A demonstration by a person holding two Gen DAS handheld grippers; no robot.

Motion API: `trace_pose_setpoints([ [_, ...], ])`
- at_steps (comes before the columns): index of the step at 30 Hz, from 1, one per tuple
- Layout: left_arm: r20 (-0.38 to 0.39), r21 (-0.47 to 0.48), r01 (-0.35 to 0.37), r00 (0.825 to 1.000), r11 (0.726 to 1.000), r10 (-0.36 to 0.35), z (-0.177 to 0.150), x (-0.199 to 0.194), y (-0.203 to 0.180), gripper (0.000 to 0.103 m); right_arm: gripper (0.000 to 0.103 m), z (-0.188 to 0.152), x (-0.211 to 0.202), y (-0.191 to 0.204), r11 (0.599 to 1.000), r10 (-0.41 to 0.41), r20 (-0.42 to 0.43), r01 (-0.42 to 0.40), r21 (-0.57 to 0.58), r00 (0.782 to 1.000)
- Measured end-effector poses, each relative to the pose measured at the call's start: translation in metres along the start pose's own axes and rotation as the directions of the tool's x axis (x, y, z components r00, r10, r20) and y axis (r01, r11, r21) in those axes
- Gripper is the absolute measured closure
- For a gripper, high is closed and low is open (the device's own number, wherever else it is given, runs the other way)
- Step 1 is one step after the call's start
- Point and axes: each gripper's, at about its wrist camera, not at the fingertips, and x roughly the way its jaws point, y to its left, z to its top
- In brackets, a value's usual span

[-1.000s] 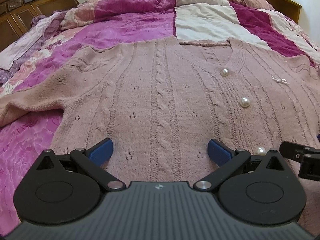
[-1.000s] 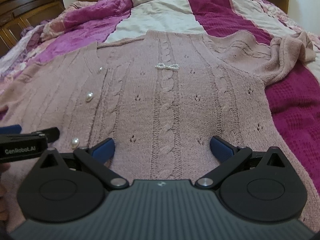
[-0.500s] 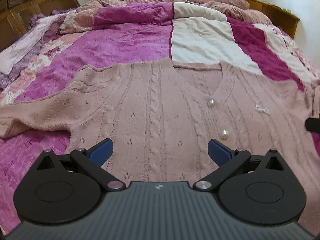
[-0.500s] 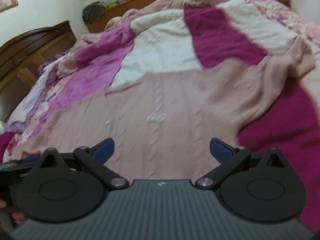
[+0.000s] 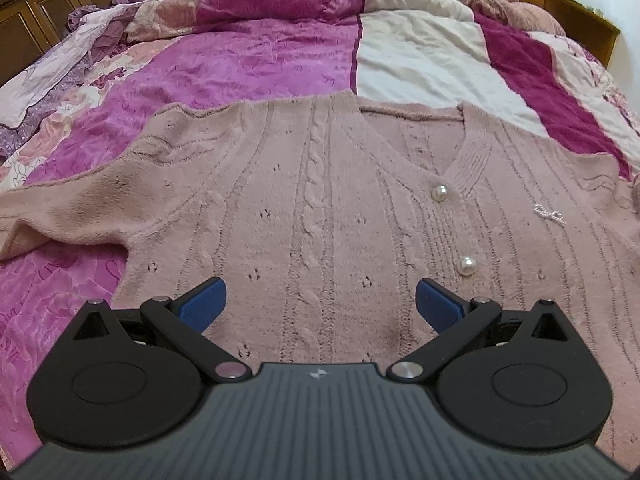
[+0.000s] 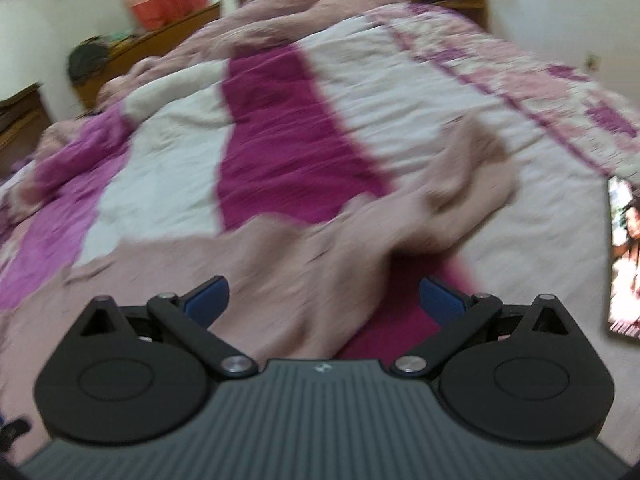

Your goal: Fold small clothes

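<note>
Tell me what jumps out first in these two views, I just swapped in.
The dusty-pink cable-knit cardigan dominates the left wrist view, spread flat and face up on the magenta, pink and cream patchwork bedspread, with pearl buttons down its placket. The left tool is open above its lower front, holding nothing. The right wrist view is motion-blurred: the right tool is open and points toward the bunched sleeve.

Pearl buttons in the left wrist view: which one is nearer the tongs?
The lower pearl button, just above the right blue pad. The other pearl button sits farther up the cardigan, at the base of the V-neck.
</note>
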Motion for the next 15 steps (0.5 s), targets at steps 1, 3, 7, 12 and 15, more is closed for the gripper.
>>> trace_pose_setpoints([
  [1,-0.006,0.0,-0.003,1.0,1.0,0.003,0.0,0.003,-0.001,0.0,0.0,0.005,0.007,-0.007,1.0,-0.024,0.007,0.024,0.005,1.0],
  [3,-0.021,-0.003,-0.007,1.0,1.0,0.007,0.0,0.01,-0.001,0.0,0.0,0.013,0.02,-0.019,0.998,-0.067,0.013,0.067,0.015,0.998],
  [7,-0.047,0.01,-0.026,0.999,1.0,0.026,-0.001,0.023,-0.005,0.0,0.0,0.024,0.047,-0.038,0.993,-0.115,0.009,0.115,0.033,0.993],
  [12,-0.042,0.021,-0.049,0.998,0.999,0.049,-0.004,0.032,-0.007,0.0,0.0,0.028,0.077,-0.054,0.99,-0.117,-0.007,0.117,0.082,0.993],
  [15,-0.036,0.025,-0.052,0.998,0.998,0.053,-0.006,0.034,-0.008,0.0,0.0,0.029,0.088,-0.056,0.988,-0.126,0.003,0.125,0.086,0.992],
])
